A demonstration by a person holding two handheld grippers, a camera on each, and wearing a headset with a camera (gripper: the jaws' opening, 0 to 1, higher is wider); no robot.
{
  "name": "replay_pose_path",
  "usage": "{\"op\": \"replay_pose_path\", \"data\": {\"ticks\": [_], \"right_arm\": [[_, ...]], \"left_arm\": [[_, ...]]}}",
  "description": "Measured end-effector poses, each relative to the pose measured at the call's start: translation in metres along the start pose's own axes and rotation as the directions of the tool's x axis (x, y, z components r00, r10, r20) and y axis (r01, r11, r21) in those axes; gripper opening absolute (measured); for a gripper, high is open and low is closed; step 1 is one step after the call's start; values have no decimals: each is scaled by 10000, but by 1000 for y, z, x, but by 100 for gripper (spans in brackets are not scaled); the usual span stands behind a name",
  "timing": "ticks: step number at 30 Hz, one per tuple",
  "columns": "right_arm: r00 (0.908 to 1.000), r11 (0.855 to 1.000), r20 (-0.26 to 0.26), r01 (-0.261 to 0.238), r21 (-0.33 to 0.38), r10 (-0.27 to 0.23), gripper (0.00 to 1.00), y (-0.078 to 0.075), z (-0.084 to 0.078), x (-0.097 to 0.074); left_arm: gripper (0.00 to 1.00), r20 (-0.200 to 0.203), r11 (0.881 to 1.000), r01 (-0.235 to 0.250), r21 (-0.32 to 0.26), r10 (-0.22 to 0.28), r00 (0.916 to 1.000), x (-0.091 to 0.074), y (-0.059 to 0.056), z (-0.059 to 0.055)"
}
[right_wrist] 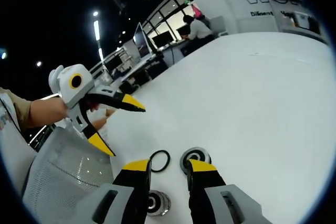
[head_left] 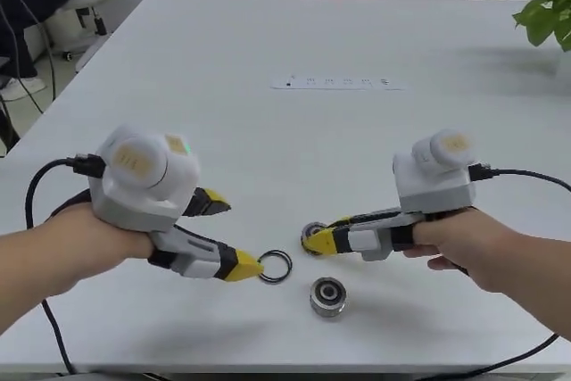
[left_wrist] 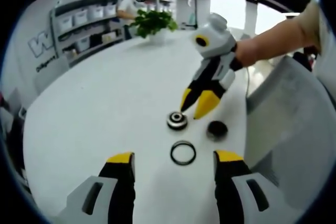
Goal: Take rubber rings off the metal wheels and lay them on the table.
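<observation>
Head view puts one small metal wheel (head_left: pixel 312 234) right at the tips of the right claw (head_left: pixel 318 242), whose yellow-tipped jaws stand a little apart and pinch nothing. In the right gripper view that wheel (right_wrist: pixel 195 158) lies flat, just ahead of one jaw rather than centred in the gap, so I judge the right claw must sidestep before closing. A loose black rubber ring (head_left: pixel 275 266) lies flat on the white bench (head_left: pixel 357 149) off the wide-spread left claw (head_left: pixel 234 236). A second metal wheel (head_left: pixel 328 296) sits nearer me.
</observation>
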State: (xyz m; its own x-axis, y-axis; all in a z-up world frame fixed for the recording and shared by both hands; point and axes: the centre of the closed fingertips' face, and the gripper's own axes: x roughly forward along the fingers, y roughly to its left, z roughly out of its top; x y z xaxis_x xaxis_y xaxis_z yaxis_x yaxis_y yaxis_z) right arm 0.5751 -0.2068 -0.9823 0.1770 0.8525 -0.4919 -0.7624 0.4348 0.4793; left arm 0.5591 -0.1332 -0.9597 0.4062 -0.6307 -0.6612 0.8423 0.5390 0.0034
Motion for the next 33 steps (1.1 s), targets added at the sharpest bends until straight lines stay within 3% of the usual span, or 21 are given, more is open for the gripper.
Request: {"op": "replay_pose_path", "data": {"ticks": [7,14,33], "right_arm": [[9991,9992,197,384,-99,-382,27,-15,2,-10],[9972,9938,97,746,-827,-741,31,-28,-4,-15],[9962,9732,-291,744,-2177,-827,24,-33,-22,-3]], "left_arm": [[61,-21,10000,51,23,-51,10000,6,1,5],[59,-47,9999,135,-71,-135,9999,16,3,8],[51,-146,9989,465,52,-465,9988,50,4,14]]}}
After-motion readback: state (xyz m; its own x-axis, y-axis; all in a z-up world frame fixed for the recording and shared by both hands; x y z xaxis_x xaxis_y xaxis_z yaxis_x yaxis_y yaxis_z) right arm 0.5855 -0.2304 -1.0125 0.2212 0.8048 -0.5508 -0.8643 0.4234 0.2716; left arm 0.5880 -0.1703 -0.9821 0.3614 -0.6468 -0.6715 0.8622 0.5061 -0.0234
